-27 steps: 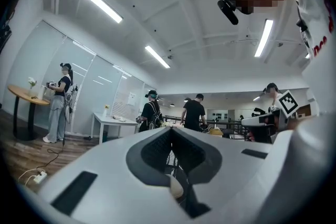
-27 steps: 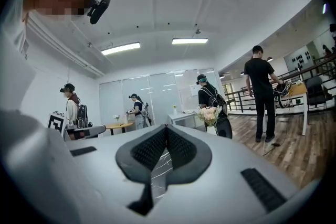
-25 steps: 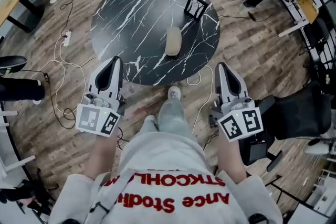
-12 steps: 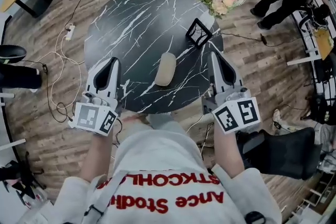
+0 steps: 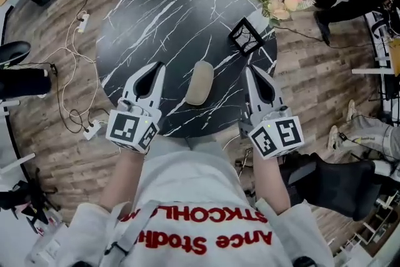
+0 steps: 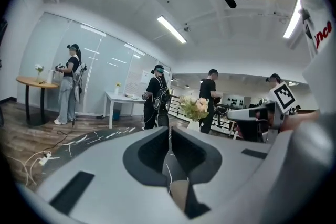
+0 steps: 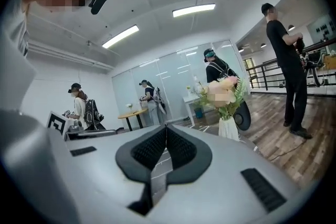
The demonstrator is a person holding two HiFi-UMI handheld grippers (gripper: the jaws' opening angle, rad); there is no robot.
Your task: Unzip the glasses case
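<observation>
Left gripper (image 5: 157, 67), right gripper (image 5: 249, 70): jaws together, flanking glasses case (image 5: 199, 82), seemingly not touching it.

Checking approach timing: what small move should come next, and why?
Probably open the left gripper and ease it onto the glasses case to steady it: both it and the right gripper sit shut, empty, flanking the untouched case.
</observation>
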